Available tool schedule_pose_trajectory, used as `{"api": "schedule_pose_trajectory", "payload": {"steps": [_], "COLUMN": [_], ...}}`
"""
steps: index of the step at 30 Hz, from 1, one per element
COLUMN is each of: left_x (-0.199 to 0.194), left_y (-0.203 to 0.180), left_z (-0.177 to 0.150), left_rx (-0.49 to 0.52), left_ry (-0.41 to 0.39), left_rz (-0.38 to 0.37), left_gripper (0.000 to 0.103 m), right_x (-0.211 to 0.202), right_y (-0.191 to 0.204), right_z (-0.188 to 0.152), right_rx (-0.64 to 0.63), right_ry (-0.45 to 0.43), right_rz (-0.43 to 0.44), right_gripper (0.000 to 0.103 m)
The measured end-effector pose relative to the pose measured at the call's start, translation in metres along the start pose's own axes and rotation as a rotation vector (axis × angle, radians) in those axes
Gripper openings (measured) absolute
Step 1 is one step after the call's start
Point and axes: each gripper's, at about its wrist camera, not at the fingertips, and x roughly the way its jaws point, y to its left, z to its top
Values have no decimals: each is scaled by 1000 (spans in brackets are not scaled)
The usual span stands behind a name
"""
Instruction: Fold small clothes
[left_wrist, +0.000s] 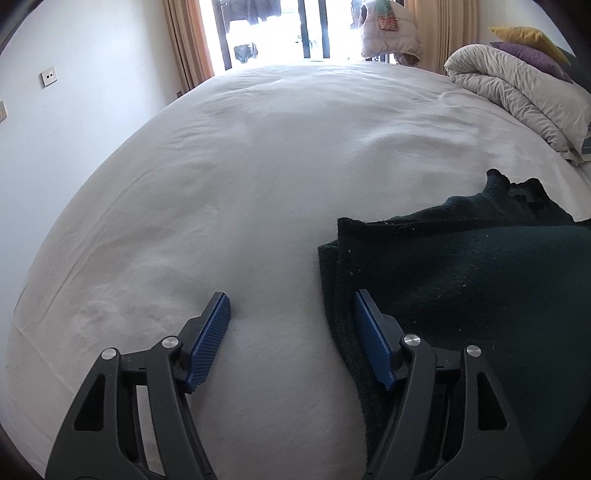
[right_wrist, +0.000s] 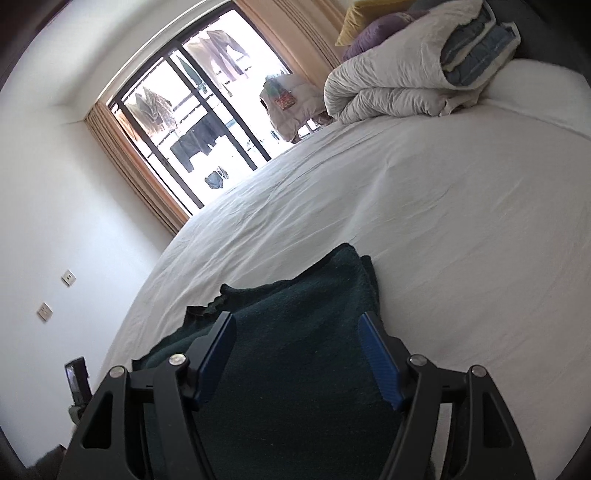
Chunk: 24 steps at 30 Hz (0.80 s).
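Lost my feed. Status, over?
Left gripper open, right gripper open, both empty. Dark green sweater partly folded on bed. Nothing in the way.

Strong daylight pours in through the window (right_wrist: 199, 122), which is blown out to white glare in both views. The white bedsheet (left_wrist: 258, 177) looks bright but soft, with faint shadows in its creases. Fisheye bending curves the edges, and dark vignetting cuts the corners

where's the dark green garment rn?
Garment lies on the white bed, lower right in the left wrist view, far from the duvet.
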Motion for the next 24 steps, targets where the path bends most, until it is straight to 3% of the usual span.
{"api": "schedule_pose_trajectory", "payload": {"steps": [7,11,16,17,18,19,21,24], "left_x": [-5,-6,-14,-23,-32,-49,-77,-111], "left_y": [2,3,13,14,13,8,1,-32], "left_z": [-4,-6,-4,-2,-1,0,3,4], "left_rx": [-4,-8,-52,-49,-35,0,27,90], "left_ry": [-16,-28,-32,-47,-73,-130,-199,-222], "left_rz": [23,31,-1,30,87,158,131,-17], "left_gripper": [69,69,69,68,62,60,60,60], "right_x": [44,89,97,99,101,102,102,100], "right_y": [15,1,29,35,41,45,46,42], "right_z": [1,-11,-20,-23,-28,-33,-37,-34], "right_rx": [52,104,-77,-133,-188,-221,-236,-201], "right_ry": [101,260,281,285,284,277,267,253], "right_rz": [132,44,2,-13,-30,-43,-51,-46], "right_gripper": [72,70,91,95,98,99,100,99]}}
